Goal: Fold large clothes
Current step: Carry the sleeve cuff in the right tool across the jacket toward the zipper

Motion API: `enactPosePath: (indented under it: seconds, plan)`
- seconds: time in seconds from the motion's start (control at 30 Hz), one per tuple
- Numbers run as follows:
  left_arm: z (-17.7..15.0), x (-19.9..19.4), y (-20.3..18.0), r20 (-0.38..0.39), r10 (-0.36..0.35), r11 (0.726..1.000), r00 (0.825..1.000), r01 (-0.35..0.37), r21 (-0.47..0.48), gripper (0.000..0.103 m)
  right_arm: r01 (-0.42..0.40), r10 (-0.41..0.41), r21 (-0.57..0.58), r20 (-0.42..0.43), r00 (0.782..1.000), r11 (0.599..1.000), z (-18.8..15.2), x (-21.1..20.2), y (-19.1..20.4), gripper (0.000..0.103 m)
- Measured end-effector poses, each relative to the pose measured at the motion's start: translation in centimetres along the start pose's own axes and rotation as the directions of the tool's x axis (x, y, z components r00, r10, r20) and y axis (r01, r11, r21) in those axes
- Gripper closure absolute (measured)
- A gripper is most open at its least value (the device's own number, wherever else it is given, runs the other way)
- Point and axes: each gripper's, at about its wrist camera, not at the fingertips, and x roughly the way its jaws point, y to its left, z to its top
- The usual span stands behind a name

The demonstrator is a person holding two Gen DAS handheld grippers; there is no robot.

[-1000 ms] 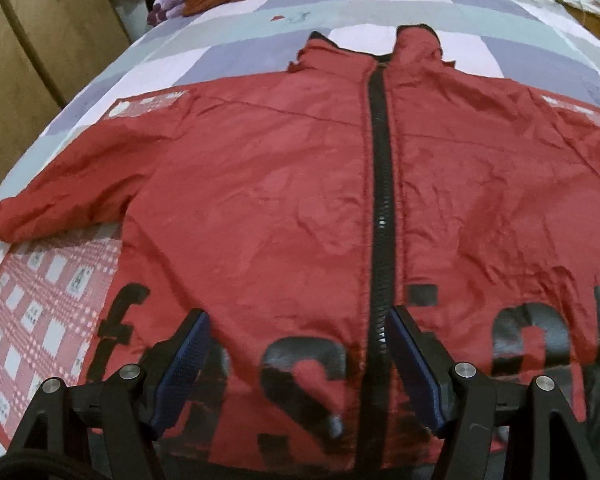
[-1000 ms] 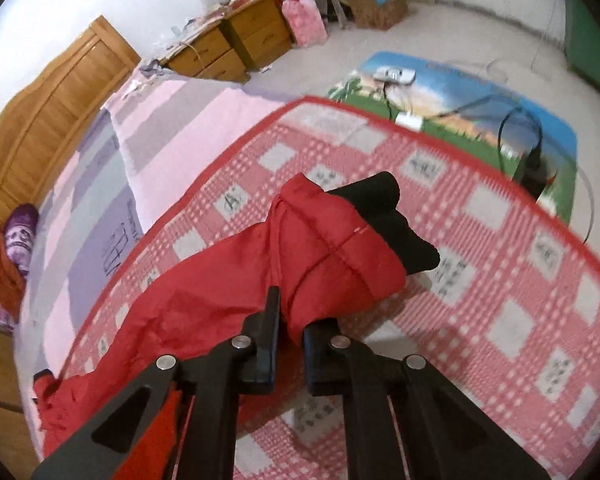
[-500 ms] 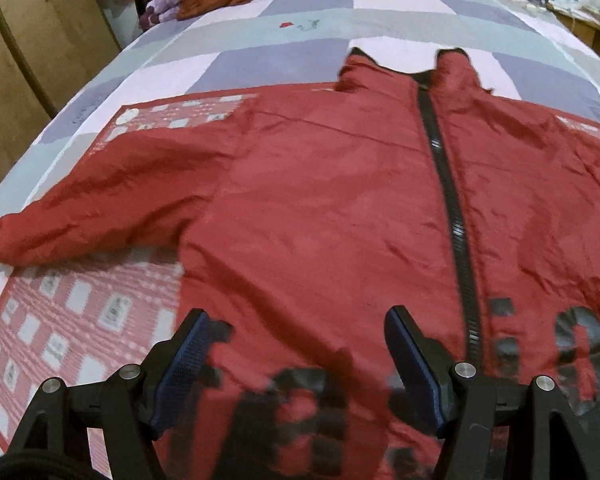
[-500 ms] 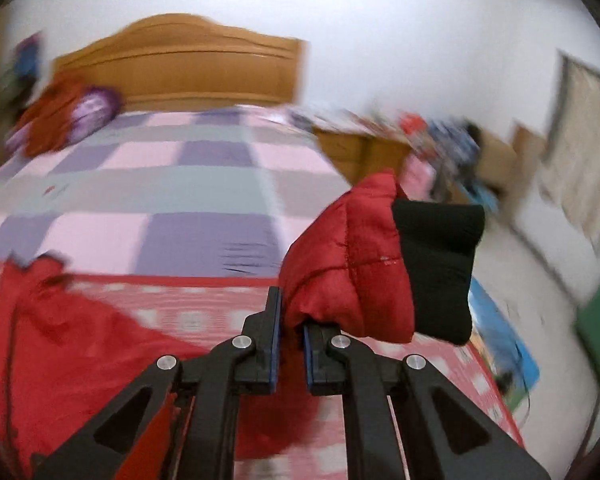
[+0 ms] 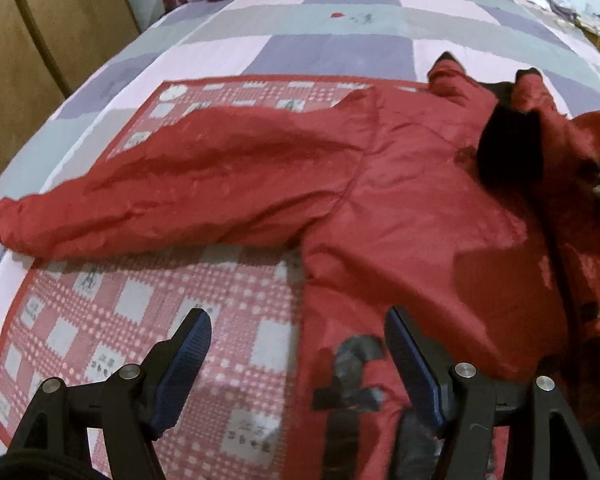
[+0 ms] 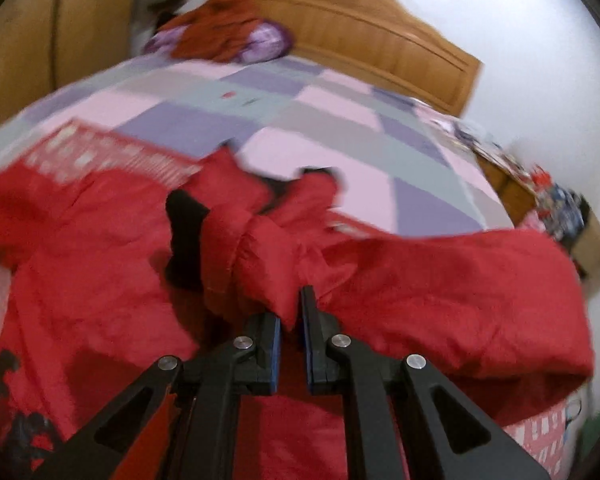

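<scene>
**Operator:** While the right gripper [image 6: 291, 312] is clamped on the red sleeve end, just behind its black cuff [image 6: 184, 236], where does the jacket [image 5: 400, 216] lie?

**Technician:** It lies front-up on the red checked cloth [image 5: 112, 312] spread over the bed [image 5: 340, 40]. Its near-left sleeve [image 5: 172, 196] lies flat, pointing left. The held sleeve is lifted and bunched above the chest, near the collar [image 5: 500, 96].

**Operator:** State of the left gripper [image 5: 298, 364]?

**Technician:** Jaws wide apart, holding nothing, positioned above the hem at the jacket's left edge, where black lettering [image 5: 348, 376] shows.

**Operator:** Correct procedure for this step?

**Technician:** Judged from the layout, the step is folding the sleeve across the body. Lay the sleeve flat over the chest, cuff pointing toward the opposite shoulder, fold line at the shoulder seam. Lower before releasing; dropping from height will probably leave the padded fabric bunched.

**Operator:** Risks?

**Technician:** The shell looks slippery, so the body could drag sideways. Pinning the hem with the left gripper would help. Motion blur hides the exact cuff contact with the chest
</scene>
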Motion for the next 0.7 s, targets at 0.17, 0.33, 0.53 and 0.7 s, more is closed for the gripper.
enactPosePath:
  seconds: [0.17, 0.33, 0.53, 0.7]
  plan:
    - [-1.0, 1.2, 0.6, -0.019, -0.023, 1.0, 1.0, 0.023, -0.009, 0.028, 0.043, -0.043, -0.022, -0.032, 0.999, 0.999, -0.2, 1.9, 2.7, 0.094]
    - [-1.7, 1.2, 0.8, -0.002, -0.043, 0.999, 0.999, 0.043, -0.013, 0.028, 0.021, -0.019, -0.017, 0.11, 0.994, 1.0, 1.0, -1.3, 3.8, 0.094]
    - [-1.5, 0.2, 1.3, 0.051, -0.042, 0.999, 0.998, 0.043, -0.029, 0.028, -0.203, 0.212, -0.076, 0.156, 0.965, 0.976, 3.2, -2.7, 6.4, 0.094]
    - [-1.3, -0.2, 1.6, 0.063, -0.035, 0.999, 0.997, 0.037, -0.03, 0.028, -0.4, 0.4, 0.014, -0.006, 0.916, 0.916, 4.2, 0.2, 7.6, 0.093]
